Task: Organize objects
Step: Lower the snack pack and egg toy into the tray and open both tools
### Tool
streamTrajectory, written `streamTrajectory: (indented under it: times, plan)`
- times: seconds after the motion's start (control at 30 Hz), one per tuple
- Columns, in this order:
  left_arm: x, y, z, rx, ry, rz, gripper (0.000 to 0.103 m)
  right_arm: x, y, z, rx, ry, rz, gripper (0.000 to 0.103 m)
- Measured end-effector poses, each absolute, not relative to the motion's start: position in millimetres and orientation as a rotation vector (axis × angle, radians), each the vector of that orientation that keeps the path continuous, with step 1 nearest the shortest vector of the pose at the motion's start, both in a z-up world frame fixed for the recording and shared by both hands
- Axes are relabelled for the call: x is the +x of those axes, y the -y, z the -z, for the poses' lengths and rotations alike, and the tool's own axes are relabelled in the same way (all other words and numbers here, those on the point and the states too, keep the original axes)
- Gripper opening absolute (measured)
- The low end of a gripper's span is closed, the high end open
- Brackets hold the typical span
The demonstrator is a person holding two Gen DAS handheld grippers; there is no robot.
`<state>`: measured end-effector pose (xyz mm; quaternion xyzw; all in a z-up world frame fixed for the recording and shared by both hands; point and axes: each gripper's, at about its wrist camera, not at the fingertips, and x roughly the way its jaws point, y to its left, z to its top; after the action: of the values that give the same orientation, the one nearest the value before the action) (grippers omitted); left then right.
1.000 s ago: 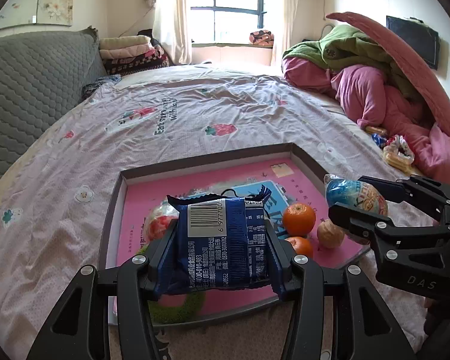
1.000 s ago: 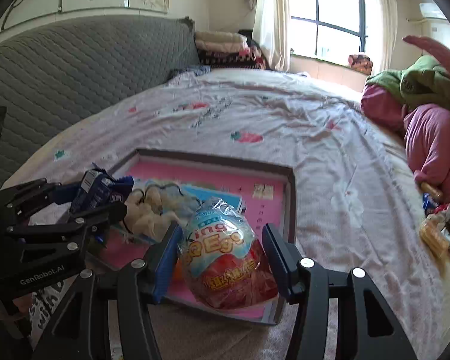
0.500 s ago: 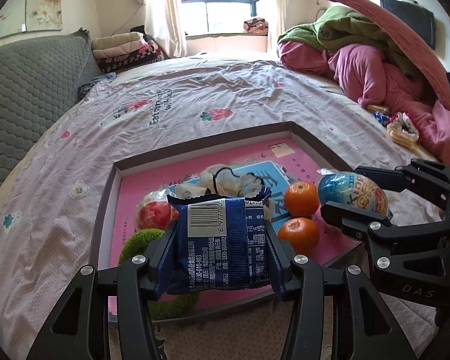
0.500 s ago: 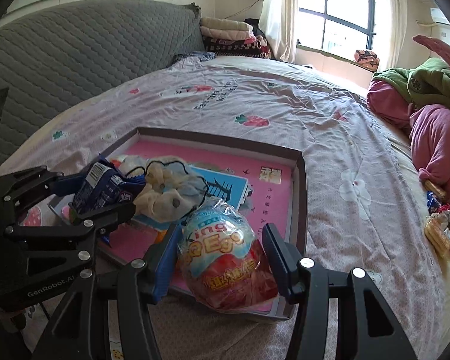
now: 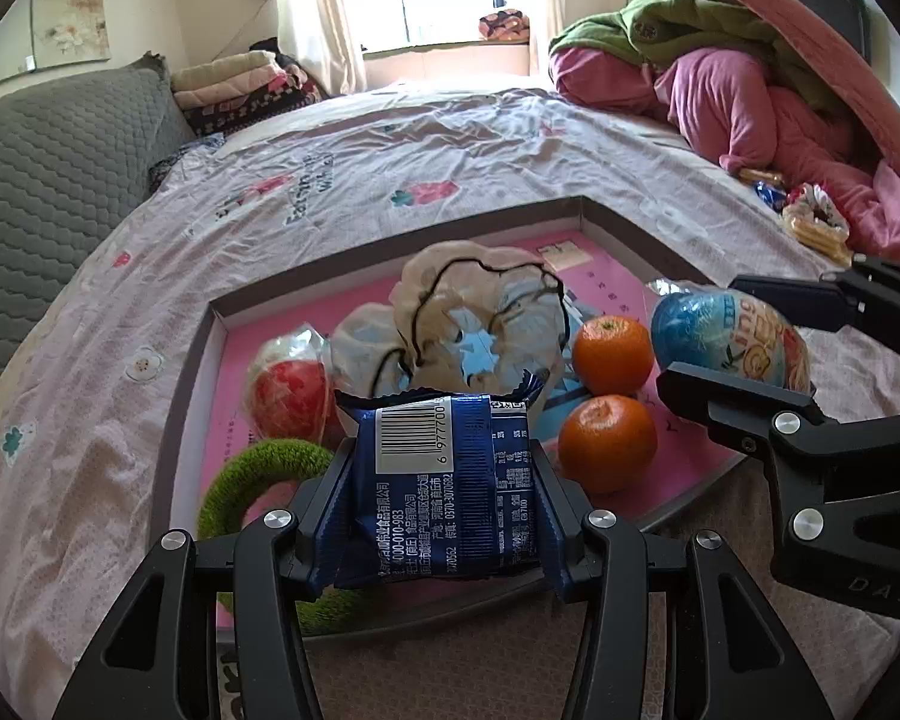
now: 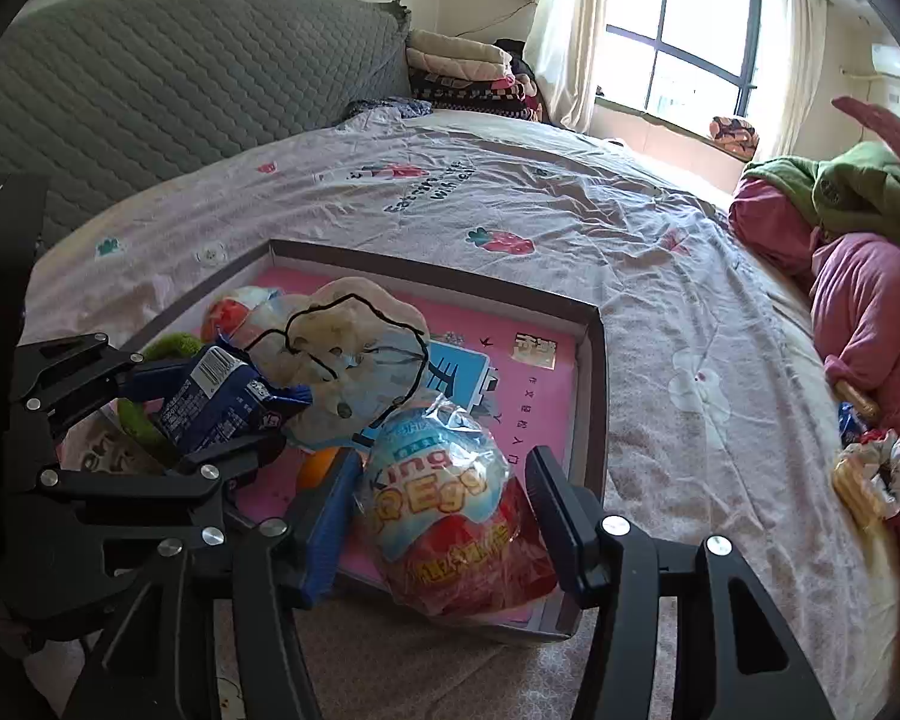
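My left gripper is shut on a blue snack packet with a barcode, held just above the near edge of a shallow pink-floored tray. My right gripper is shut on a wrapped toy egg, blue on top and red below, over the tray's near right corner. The egg and right gripper also show at the right of the left wrist view. In the tray lie two oranges, a wrapped red ball, a green ring and a cream cloth with a black cord.
The tray rests on a bed with a pink patterned sheet. A grey quilted headboard stands on the left. Pink and green bedding is piled at the right, with snack bags beside it. Folded blankets lie by the window.
Both grippers have come lower and closer over the tray, each still holding its item. More of the tray's contents, the cloth and the red ball, now show in both views.
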<state>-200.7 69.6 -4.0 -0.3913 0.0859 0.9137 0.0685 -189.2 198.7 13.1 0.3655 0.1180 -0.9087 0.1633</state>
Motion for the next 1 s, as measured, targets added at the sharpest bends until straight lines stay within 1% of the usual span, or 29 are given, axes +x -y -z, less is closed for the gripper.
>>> streamTrajectory:
  times: [0.17,0.23,0.37,0.53,0.67,0.87,1.0]
  plan:
    - [-201,-71,7,-1.206,-0.243,-2.728,0.055,-187,-193,-13,1.033,-0.383,2.6,0.057]
    - [-202,-69,6,-1.208,-0.232,-2.73,0.058,-187,-193,-14,1.026,-0.383,2.605,0.059]
    - [-202,-66,4,-1.207,-0.186,-2.719,0.059,-189,-198,-17,1.019,-0.337,2.61,0.064]
    - [-198,-66,-1,-1.189,-0.165,-2.713,0.064,-190,-203,-19,1.013,-0.3,2.617,0.066]
    - [-194,-64,-8,-1.17,-0.134,-2.721,0.067,-188,-203,-25,0.974,-0.289,2.626,0.069]
    - [-189,-58,-17,-1.144,-0.086,-2.739,0.069,-185,-204,-34,0.918,-0.271,2.643,0.07]
    - [-186,-53,-23,-1.125,-0.053,-2.767,0.072,-181,-205,-40,0.881,-0.251,2.648,0.07]
